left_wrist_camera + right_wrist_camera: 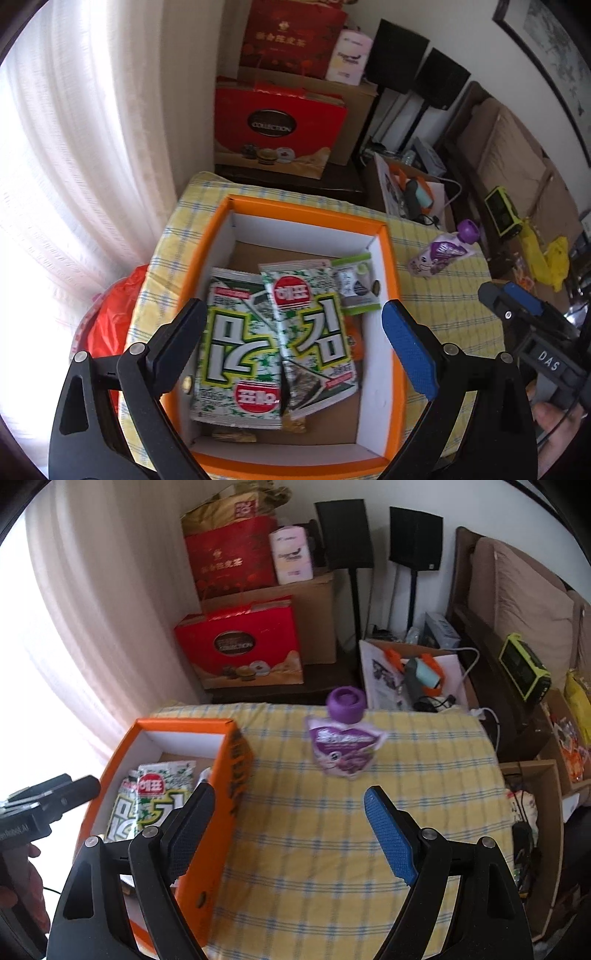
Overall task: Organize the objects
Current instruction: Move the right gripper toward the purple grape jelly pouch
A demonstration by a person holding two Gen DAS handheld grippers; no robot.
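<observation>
An orange box with white inner walls stands on a yellow checked tablecloth. Inside lie two green-and-white seaweed packets, overlapping, beside a small green-edged packet. My left gripper hovers open above the box, nothing between its fingers. A purple pouch with a purple cap stands on the cloth right of the box. My right gripper is open over the cloth, short of the pouch, with empty jaws.
Red gift boxes and cardboard cartons are stacked behind the table by a white curtain. A white bag with orange handles stands behind the table's far right edge. More cartons sit right of the table.
</observation>
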